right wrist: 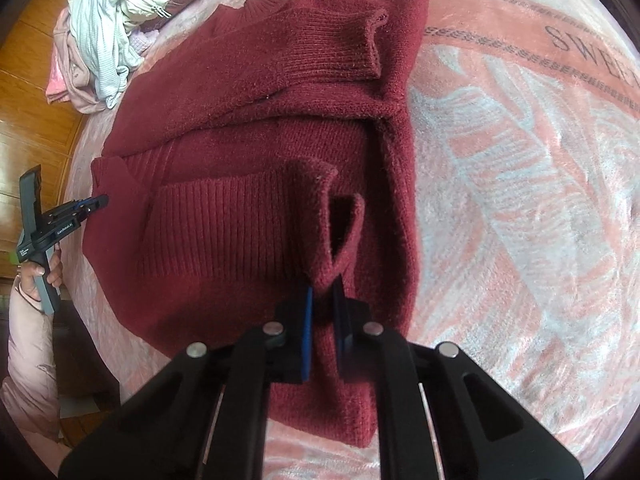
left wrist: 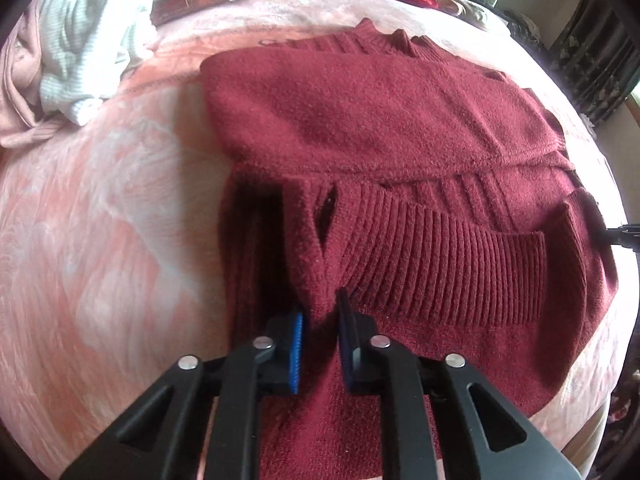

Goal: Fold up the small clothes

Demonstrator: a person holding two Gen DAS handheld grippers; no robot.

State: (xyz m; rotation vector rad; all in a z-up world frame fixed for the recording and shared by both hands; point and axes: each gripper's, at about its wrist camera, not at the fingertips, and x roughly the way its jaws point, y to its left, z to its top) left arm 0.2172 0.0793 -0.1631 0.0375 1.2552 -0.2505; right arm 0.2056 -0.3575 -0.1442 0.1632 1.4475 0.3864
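Left gripper [left wrist: 320, 320] is clamped on a pinch of the maroon sweater [left wrist: 360, 120], low in the frame; right gripper [right wrist: 322, 304] grips another fold of it. Sweater lies mid-frame on the pink blanket [right wrist: 520, 200]. Loose clothes pile [right wrist: 108, 40] sits upper left.

- The left claw [left wrist: 320, 320] pinches a raised fold of the dark red sweater [left wrist: 380, 120], blue pads pressed against the knit.
- The sweater lies on a pink blanket [left wrist: 100, 220], its ribbed hem [left wrist: 440, 248] just beyond the claw.
- A heap of pale clothes [left wrist: 80, 48] sits well left of the sweater.
- The right claw [left wrist: 624, 234] touches the sweater's right edge.
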